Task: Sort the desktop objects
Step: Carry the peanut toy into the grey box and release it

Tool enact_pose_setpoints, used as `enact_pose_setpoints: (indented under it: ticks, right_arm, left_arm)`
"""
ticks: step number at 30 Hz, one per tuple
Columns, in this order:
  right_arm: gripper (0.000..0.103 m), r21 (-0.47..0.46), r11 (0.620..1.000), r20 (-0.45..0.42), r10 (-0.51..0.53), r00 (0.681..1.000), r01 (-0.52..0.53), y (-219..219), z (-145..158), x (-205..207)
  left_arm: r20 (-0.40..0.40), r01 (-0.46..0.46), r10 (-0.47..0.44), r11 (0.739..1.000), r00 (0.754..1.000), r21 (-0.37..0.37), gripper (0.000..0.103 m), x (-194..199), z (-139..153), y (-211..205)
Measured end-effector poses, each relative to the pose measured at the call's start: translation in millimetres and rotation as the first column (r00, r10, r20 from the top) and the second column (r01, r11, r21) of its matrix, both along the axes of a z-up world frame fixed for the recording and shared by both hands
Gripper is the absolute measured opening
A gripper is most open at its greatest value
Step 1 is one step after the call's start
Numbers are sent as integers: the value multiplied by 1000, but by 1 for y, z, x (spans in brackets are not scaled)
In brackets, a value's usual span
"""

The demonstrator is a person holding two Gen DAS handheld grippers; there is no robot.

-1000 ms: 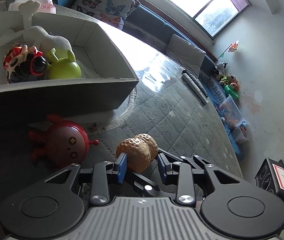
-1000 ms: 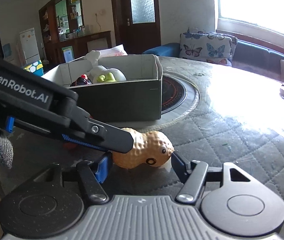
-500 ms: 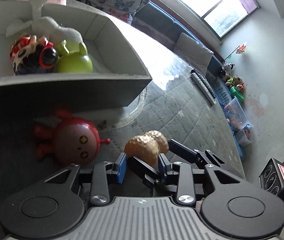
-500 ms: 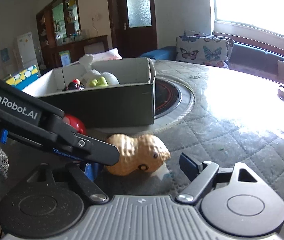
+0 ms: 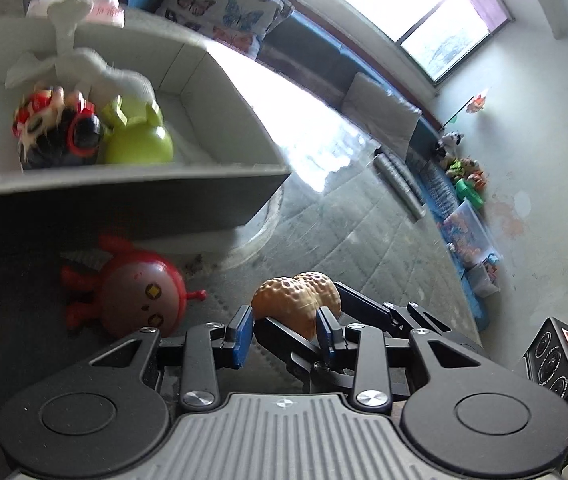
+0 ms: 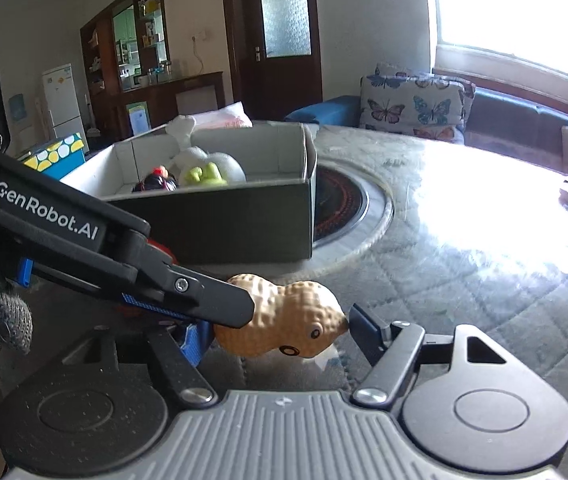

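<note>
**Two grippers meet over a toy peanut at the box's edge**

A toy peanut (image 6: 280,316) lies on the quilted table (image 6: 463,280), just short of the open cardboard box (image 6: 244,220) that already holds a green figure (image 5: 138,142), a red-and-black one (image 5: 56,132) and a white plush (image 5: 84,68). In the right wrist view the peanut sits dead ahead at twelve o'clock, its long axis running nine to three, its painted face turned toward three. The right gripper (image 6: 276,328) stands wide, one fingertip at each end of the shell, the three o'clock tip just touching or a hair off; whether it presses cannot be told. The left gripper (image 5: 284,332) comes in from nine o'clock in that view, and from its own camera the peanut appears end-on at twelve, lobes stacked away from the lens. Its blue pads (image 5: 242,334) are partly open and flank the near lobe; one pad looks in contact, the other shows a gap. Both grippers are about equally near. A red round toy (image 5: 140,300) waits on the table at ten o'clock of the left gripper, beside the box wall. Either way, the lift would seem to go toward twelve, over the rim.
</note>
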State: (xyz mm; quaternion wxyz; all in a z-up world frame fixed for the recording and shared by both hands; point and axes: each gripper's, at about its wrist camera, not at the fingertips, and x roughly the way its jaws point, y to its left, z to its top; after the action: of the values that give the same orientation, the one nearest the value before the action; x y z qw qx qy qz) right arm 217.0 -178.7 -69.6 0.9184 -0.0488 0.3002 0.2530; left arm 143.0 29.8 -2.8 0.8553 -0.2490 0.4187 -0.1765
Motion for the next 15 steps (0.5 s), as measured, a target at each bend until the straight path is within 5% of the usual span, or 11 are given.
enact_pose_setpoints:
  ticks: [8,15]
  right_arm:
    - [73,-22,997,143,80,986,-78,30,47,14]
    - [73,-18,987,186,162,969,-162,78,63,53]
  left_arm:
    - [137,-78,82,996,987,-35,39,-3,42,33]
    - [142,-197,205,978,968,-67,40,18,52,78]
